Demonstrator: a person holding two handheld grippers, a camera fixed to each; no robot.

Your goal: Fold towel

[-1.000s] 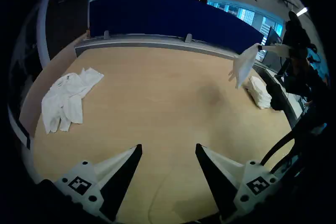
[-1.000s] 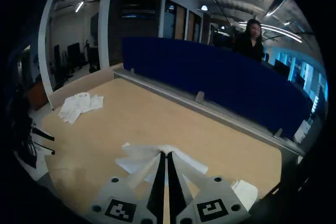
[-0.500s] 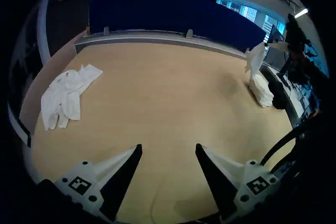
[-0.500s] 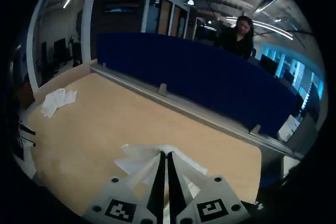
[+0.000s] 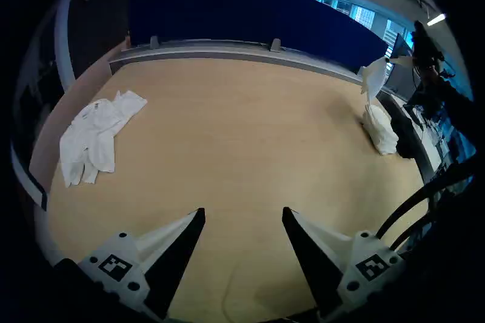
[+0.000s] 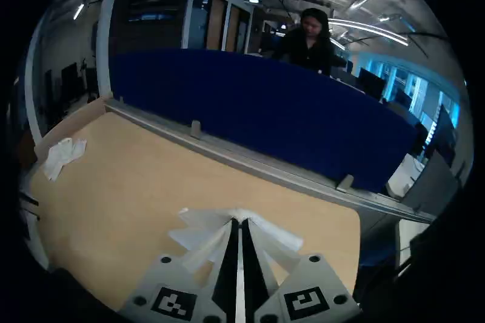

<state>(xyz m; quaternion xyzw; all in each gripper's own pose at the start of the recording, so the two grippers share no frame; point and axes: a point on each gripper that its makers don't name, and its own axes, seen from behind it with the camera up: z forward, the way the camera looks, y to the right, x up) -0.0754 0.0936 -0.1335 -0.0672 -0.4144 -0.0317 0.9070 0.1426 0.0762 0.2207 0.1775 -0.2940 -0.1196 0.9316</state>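
Right tool (image 6: 240,226) clenched on the towel (image 6: 203,230), left tool (image 5: 242,214) released and idle; lower it square onto the stack (image 5: 381,130), edges aligned, then let go.

White towel (image 6: 203,219) between white fingers (image 6: 228,262) with black inner faces; black-and-white square markers (image 6: 171,302) behind them. Ahead of the fingers, pale wood surface (image 6: 133,183), deep blue partition (image 6: 273,117).

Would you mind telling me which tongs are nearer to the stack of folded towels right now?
Right. The right tongs, shut on a towel, hang just above the stack of folded towels; the left tongs are open across the table from it.
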